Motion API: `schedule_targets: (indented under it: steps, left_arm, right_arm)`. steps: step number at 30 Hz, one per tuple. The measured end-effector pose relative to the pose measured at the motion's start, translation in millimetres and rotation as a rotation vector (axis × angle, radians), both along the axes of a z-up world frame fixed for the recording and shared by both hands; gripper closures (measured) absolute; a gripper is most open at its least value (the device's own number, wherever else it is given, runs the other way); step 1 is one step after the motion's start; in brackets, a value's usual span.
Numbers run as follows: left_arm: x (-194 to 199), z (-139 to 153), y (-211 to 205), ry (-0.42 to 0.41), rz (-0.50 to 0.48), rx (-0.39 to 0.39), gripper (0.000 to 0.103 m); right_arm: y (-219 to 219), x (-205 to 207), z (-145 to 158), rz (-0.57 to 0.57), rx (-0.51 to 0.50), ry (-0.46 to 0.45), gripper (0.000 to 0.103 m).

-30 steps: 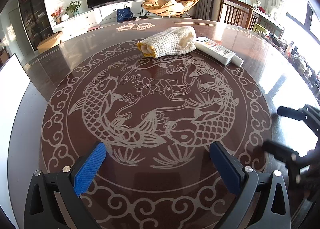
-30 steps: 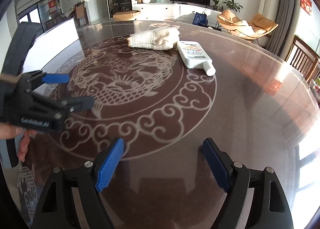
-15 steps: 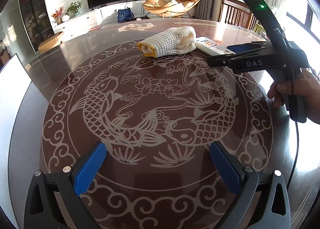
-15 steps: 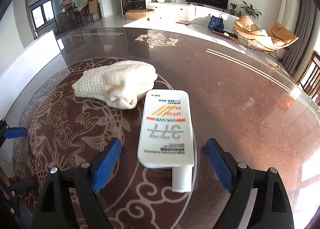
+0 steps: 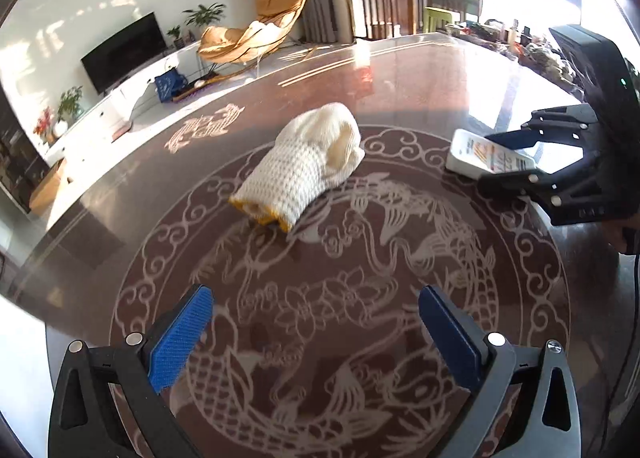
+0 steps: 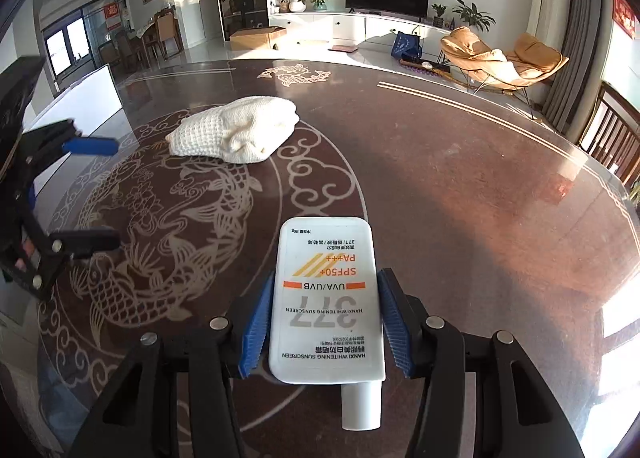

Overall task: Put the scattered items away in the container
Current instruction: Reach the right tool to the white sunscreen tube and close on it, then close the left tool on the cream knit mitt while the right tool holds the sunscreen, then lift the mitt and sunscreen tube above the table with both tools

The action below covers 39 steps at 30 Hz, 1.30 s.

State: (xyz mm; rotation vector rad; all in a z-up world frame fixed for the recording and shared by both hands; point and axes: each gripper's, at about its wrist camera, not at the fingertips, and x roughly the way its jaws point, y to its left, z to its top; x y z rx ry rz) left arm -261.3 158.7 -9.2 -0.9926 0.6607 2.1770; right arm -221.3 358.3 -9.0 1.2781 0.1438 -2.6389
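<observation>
Right wrist view, lower centre: right gripper [image 6: 326, 322] tilted down toward the table [image 6: 460, 186], jaws closing, blue pads flanking the white sunscreen tube [image 6: 326, 298] on both long edges; pads look to be at the tube's sides, whether they press yet I cannot tell. Tube lies flat on the table, cap toward the camera, label upside down.

Left wrist view, bottom: left gripper [image 5: 316, 338] tipped downward and rolled so the room leans, jaws wide apart, nothing between them, only the fish pattern of the table below.

Middle distance: folded cream towel [image 5: 306, 170] on the table, centre of the left view, upper left of centre in the right view, apart from the tube.

Right edge of left view: right gripper seen side-on, fingers either side of the tube.

White container [image 6: 76, 98] at far left edge of right view, well apart from both items
</observation>
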Motion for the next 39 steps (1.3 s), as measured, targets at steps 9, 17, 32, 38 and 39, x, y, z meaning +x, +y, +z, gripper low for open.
schedule_targets:
  steps: [9, 17, 32, 38, 39]
  left_arm:
    - [-72.5, -9.8, 64.3, 0.045, -0.111, -0.082, 0.000]
    - [-97.9, -9.8, 45.4, -0.131, 0.210, 0.118, 0.065]
    - [146.8, -17.5, -131.6, -0.073, 0.546, 0.183, 0.064]
    - [144.5, -20.2, -130.6, -0.056, 0.594, 0.146, 0.040]
    - [142.9, -19.7, -137.0, -0.070, 0.611, 0.162, 0.035]
  right_arm:
    - [3.0, 15.2, -1.4, -0.011, 0.002, 0.001, 0.051]
    - [4.3, 15.3, -2.0, -0.022, 0.012, 0.003, 0.051]
    - [-133.3, 97.2, -4.4, 0.078, 0.011, 0.005, 0.051]
    - [-148.2, 105.7, -6.5, 0.081, 0.004, 0.001, 0.050]
    - [-148.6, 106.7, -6.4, 0.081, 0.004, 0.001, 0.050]
